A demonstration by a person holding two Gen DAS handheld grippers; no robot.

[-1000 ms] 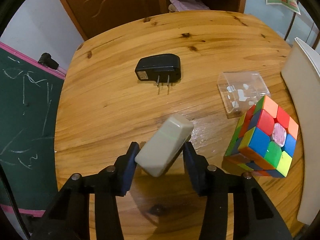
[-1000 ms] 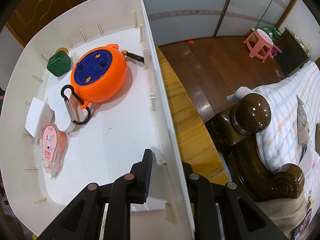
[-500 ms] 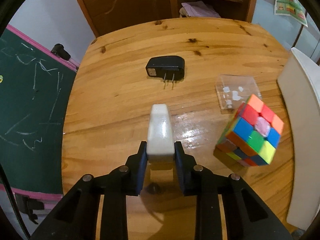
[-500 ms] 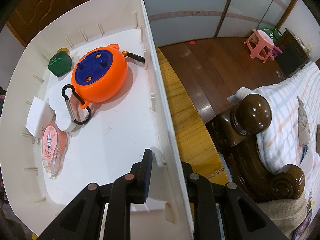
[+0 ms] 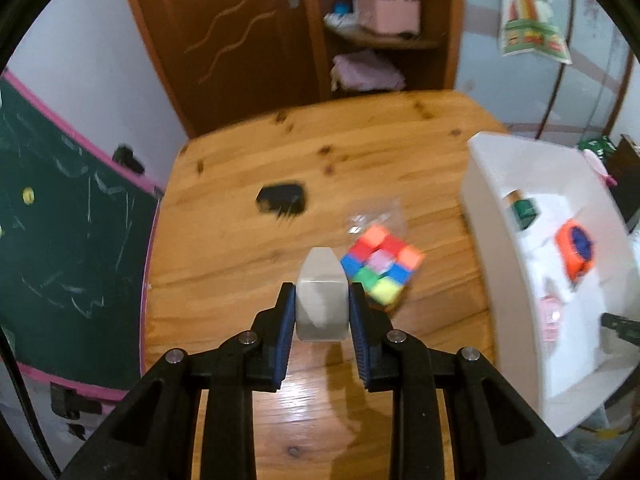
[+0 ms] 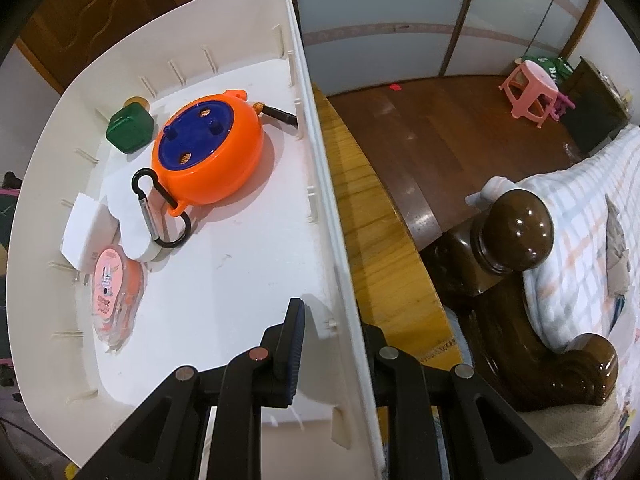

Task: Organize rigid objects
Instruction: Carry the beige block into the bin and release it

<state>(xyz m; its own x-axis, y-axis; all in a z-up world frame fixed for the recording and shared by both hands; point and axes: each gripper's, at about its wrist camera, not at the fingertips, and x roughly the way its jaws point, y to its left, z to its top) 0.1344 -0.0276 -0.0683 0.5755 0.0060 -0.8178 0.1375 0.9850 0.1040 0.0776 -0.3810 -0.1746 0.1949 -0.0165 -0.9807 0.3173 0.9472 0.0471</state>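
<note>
My left gripper point(image 5: 322, 312) is shut on a pale grey rectangular block point(image 5: 320, 300) and holds it above the wooden table point(image 5: 240, 240). A multicoloured puzzle cube point(image 5: 380, 264) lies just right of it, with a clear plastic box point(image 5: 376, 212) behind it and a black plug adapter point(image 5: 282, 198) further back. My right gripper point(image 6: 334, 344) is shut on the right wall of the white bin point(image 6: 316, 184). The bin also shows at the right of the left wrist view point(image 5: 492, 240).
In the bin lie an orange and blue reel point(image 6: 208, 156), a green box point(image 6: 130, 128), a black carabiner point(image 6: 160, 216), white pieces point(image 6: 86, 232) and a pink round case point(image 6: 112, 284). A chalkboard point(image 5: 60, 240) stands left of the table. A wooden bedpost point(image 6: 516, 232) is at the right.
My left gripper has lifted the grey block higher above the table and swung right, bringing the white bin into view. The right gripper stays on the bin wall.
</note>
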